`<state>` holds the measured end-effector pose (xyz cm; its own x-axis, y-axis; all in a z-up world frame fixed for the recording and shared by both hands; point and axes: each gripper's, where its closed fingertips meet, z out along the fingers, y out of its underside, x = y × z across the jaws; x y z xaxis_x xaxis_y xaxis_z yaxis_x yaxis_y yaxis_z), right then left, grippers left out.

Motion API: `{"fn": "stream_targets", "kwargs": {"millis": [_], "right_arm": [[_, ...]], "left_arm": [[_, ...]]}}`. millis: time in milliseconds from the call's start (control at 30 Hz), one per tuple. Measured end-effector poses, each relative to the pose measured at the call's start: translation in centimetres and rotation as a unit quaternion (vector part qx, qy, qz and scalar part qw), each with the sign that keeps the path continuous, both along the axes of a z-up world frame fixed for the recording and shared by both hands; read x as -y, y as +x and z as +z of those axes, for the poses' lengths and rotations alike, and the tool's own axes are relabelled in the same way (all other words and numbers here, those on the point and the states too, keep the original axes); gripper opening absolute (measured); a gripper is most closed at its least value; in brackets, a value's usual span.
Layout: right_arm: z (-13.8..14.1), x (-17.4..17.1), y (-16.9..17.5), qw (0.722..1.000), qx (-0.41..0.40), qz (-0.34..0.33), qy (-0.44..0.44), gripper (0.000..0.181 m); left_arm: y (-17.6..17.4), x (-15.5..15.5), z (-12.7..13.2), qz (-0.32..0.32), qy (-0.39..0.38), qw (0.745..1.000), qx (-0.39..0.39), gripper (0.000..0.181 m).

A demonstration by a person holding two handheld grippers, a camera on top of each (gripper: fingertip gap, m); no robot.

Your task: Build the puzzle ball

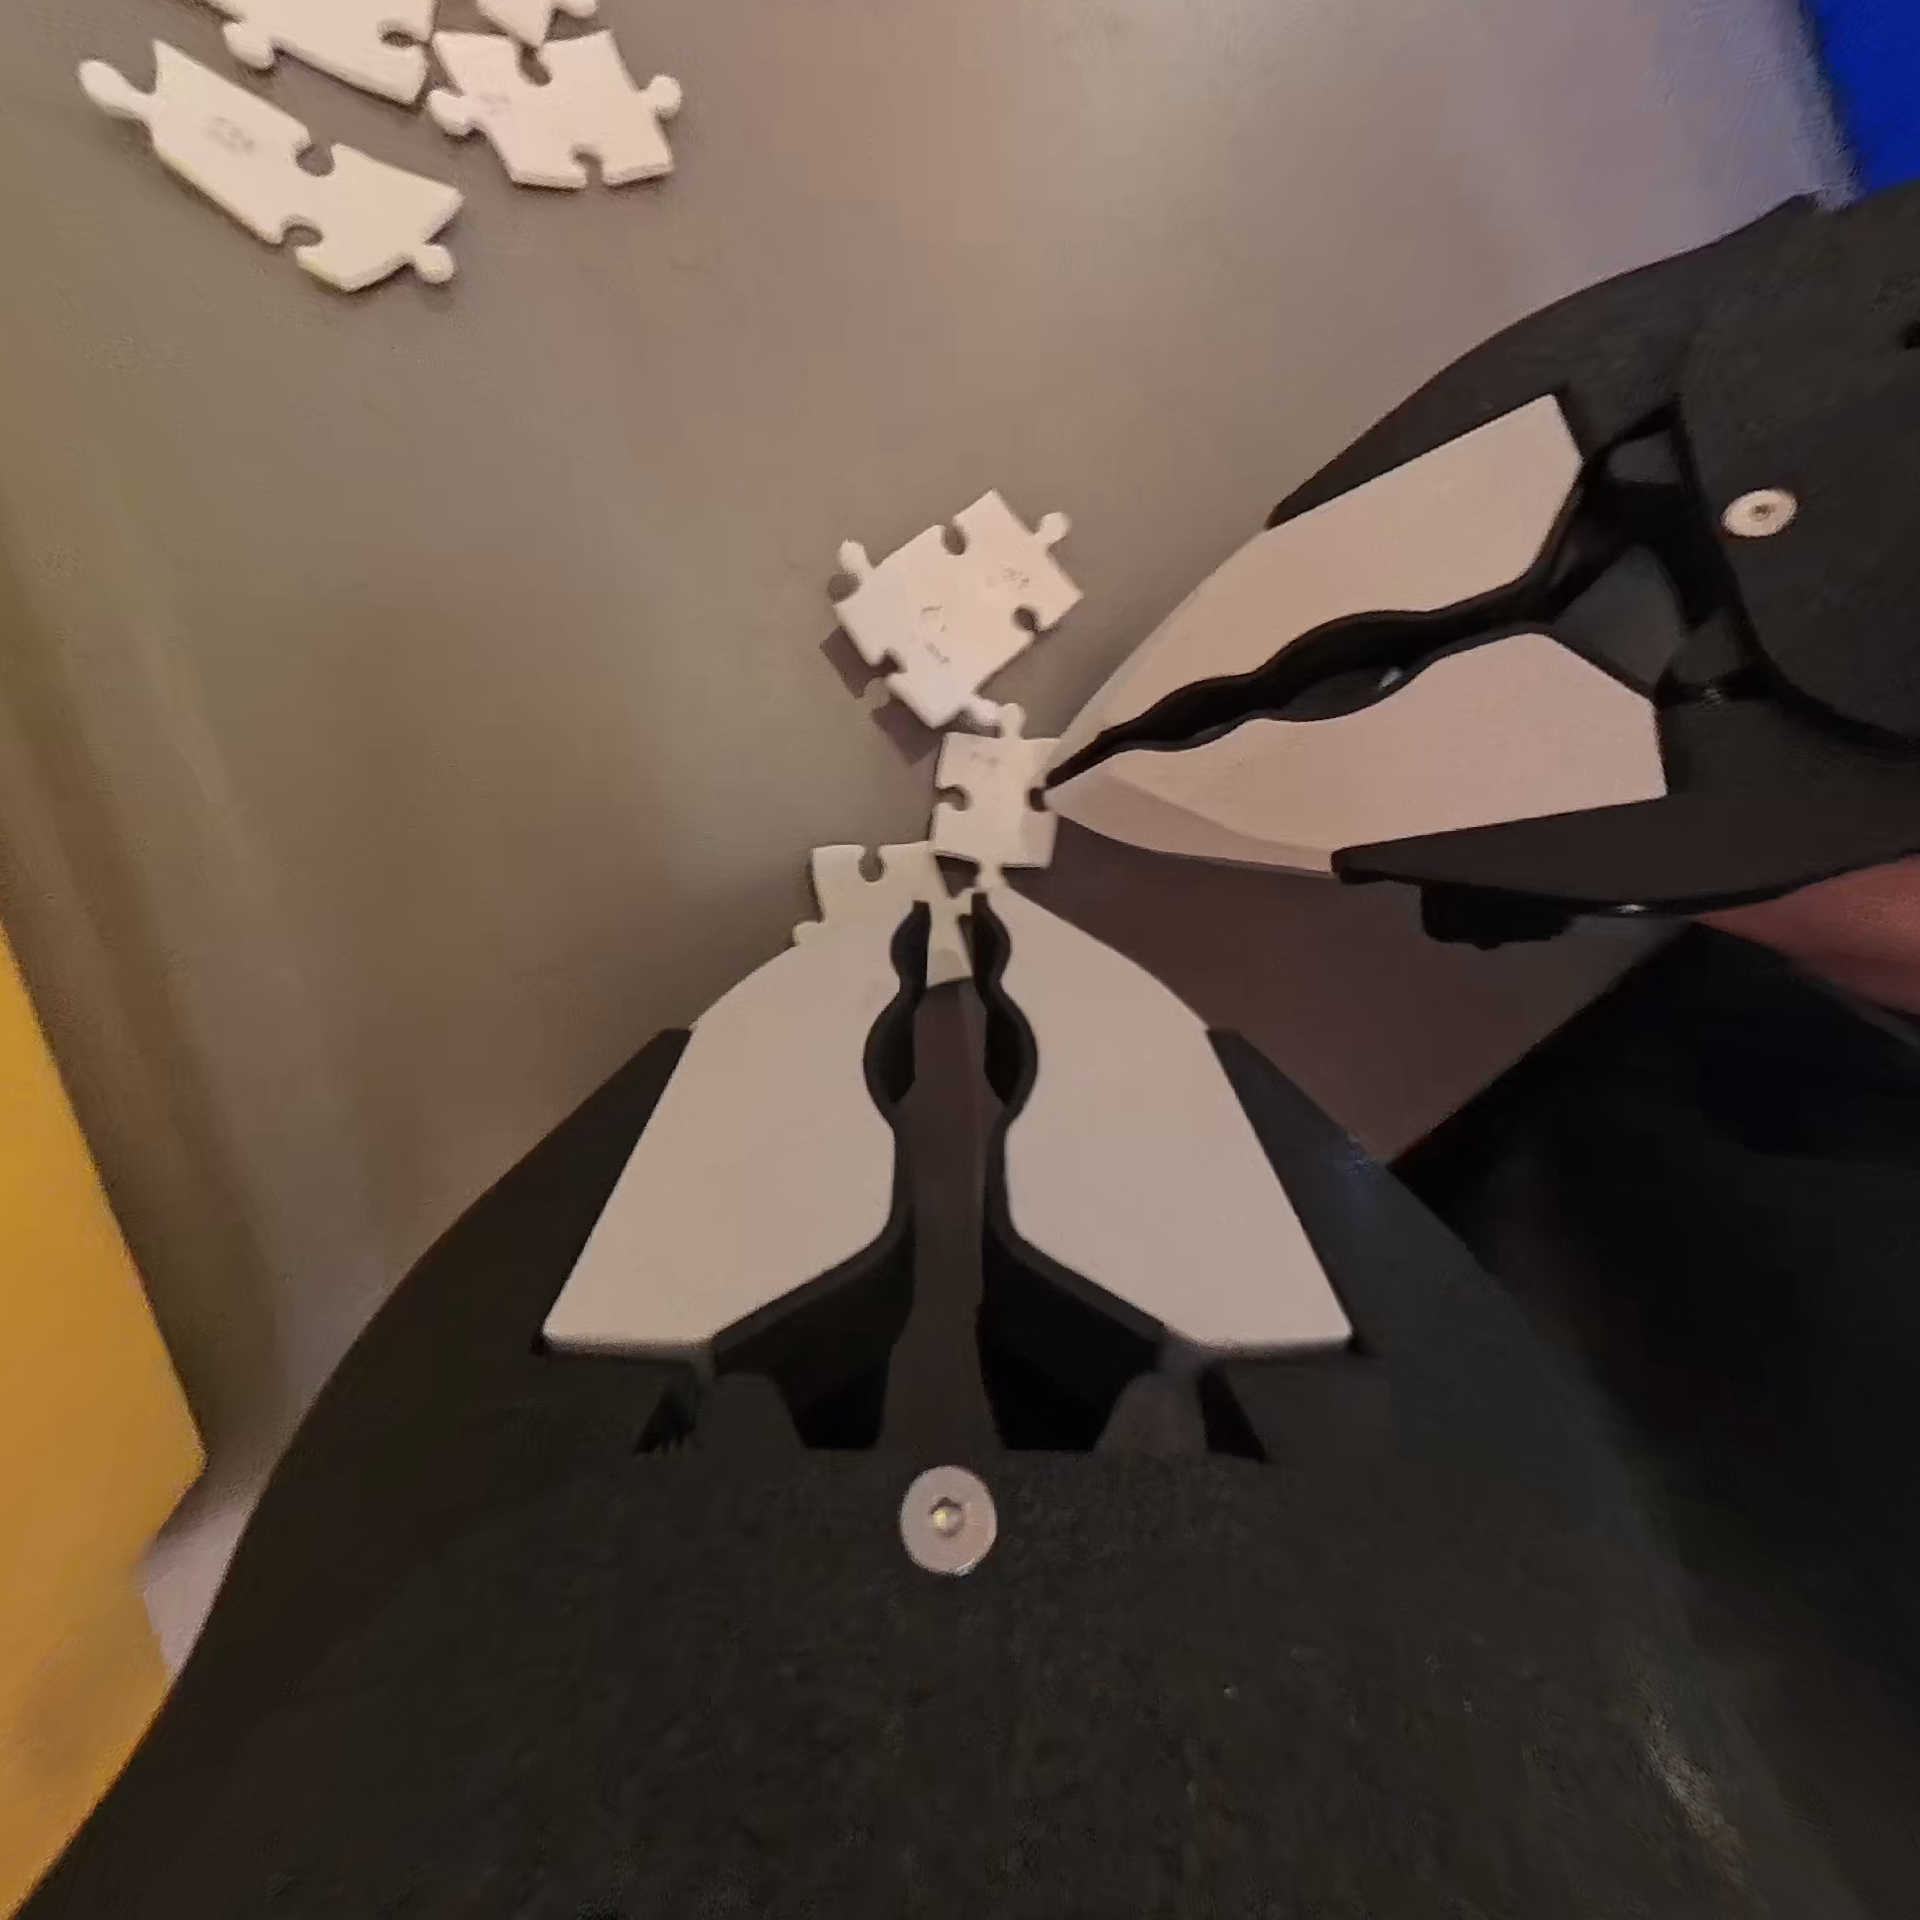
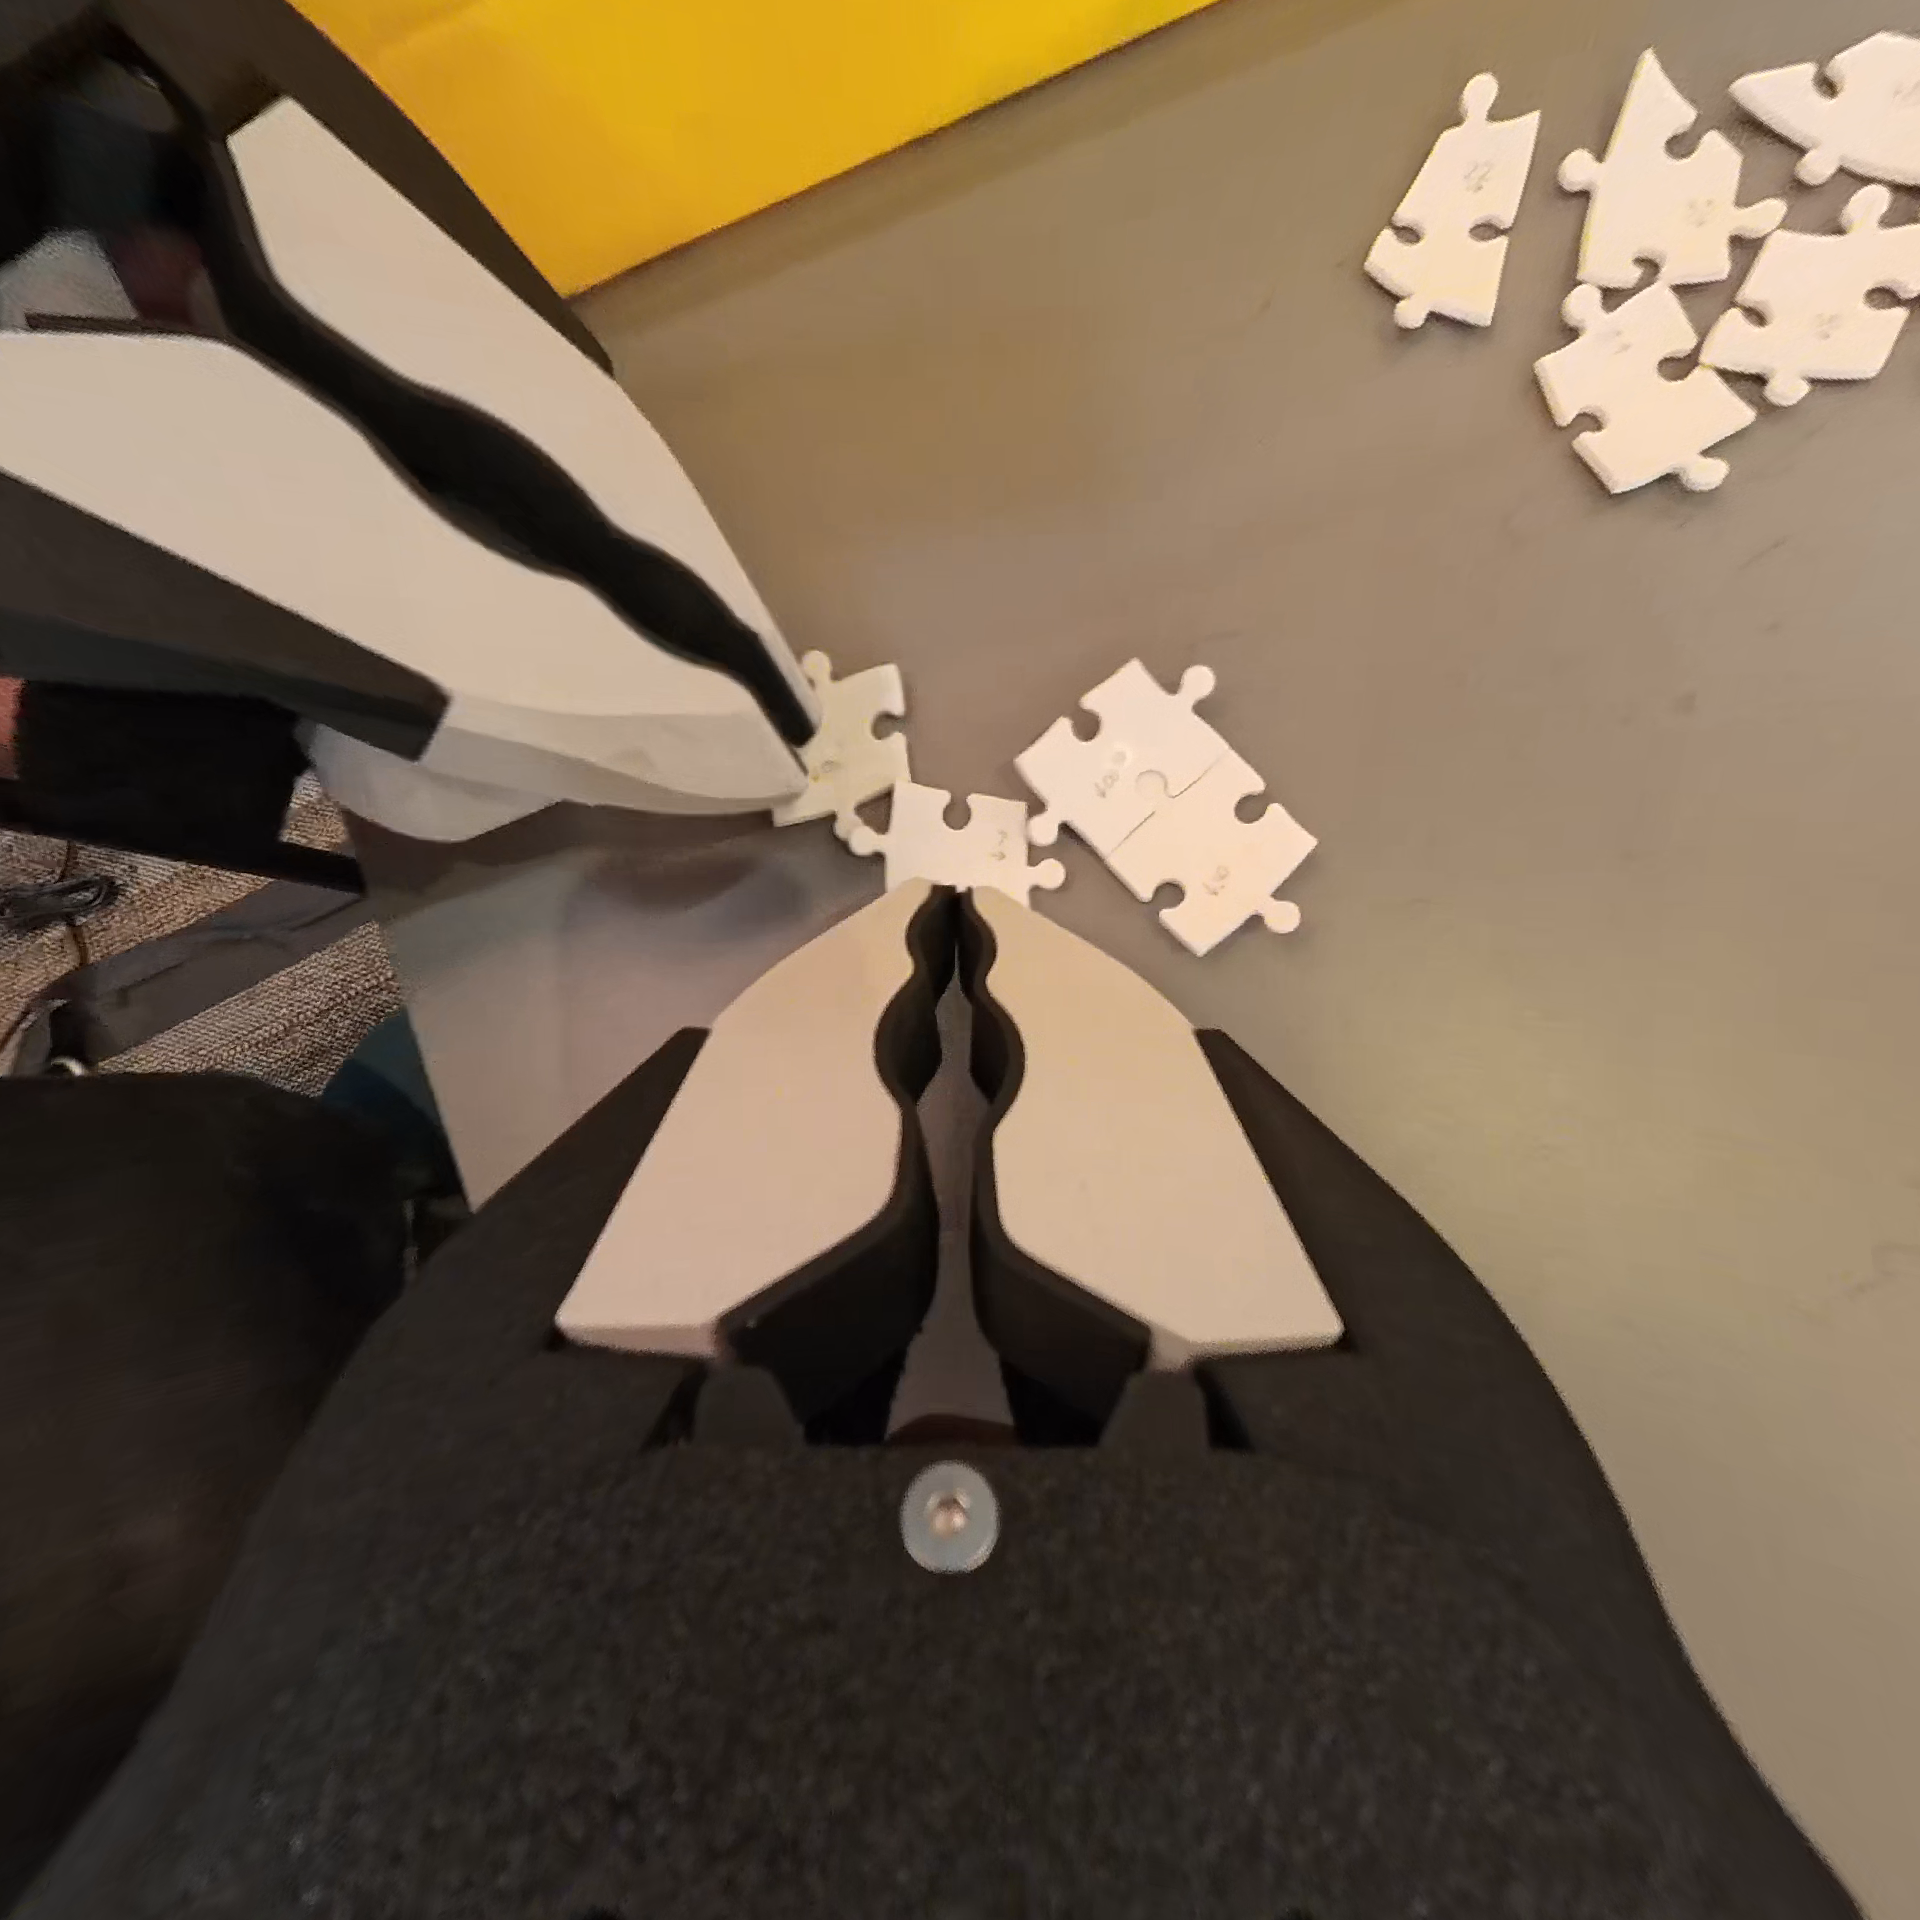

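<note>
The puzzle pieces are flat and white. My left gripper (image 1: 945,914) is shut on one puzzle piece (image 1: 862,883) by its edge. My right gripper (image 1: 1049,795) comes in from the right, shut on a second piece (image 1: 987,810). The two held pieces touch at their corners, just above the grey table (image 1: 520,623). In the right wrist view my right gripper (image 2: 954,902) grips its piece (image 2: 951,836), and my left gripper (image 2: 805,748) holds the other piece (image 2: 857,727) from the upper left. A joined pair of pieces (image 1: 956,613) (image 2: 1164,821) lies on the table just beyond them.
Several loose white pieces (image 1: 343,135) (image 2: 1662,260) lie in a group farther off on the table. A yellow surface (image 2: 779,104) (image 1: 62,1351) borders the table. The table's edge and carpeted floor (image 2: 208,935) show at lower left. A blue object (image 1: 1870,83) sits at top right. Left and right tips are no more than a few centimetres apart.
</note>
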<state>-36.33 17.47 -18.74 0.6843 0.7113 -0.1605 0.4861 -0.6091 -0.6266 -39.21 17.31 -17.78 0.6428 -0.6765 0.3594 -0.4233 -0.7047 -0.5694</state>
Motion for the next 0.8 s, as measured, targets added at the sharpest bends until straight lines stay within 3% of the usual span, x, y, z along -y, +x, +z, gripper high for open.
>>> {"fn": "stream_targets", "kwargs": {"millis": [100,600,700,800], "right_arm": [[-0.5,-0.4,-0.1,1.0,0.004,0.002,0.002,0.0],[-0.1,-0.5,-1.4,1.0,0.006,0.014,0.012,0.0],[3.1,0.3,-1.9,0.998,-0.048,0.029,0.034,0.0],[8.1,1.9,-2.0,0.987,-0.126,0.059,0.085,0.0]], "left_arm": [[-0.6,-0.6,-1.2,0.017,-0.003,0.999,-0.041,0.0],[-2.5,-0.6,-1.0,0.068,0.0,0.996,-0.048,0.0],[-2.0,-0.4,1.1,0.069,0.024,0.997,-0.005,0.008],[-1.4,0.3,6.4,0.055,0.066,0.992,0.09,0.016]]}}
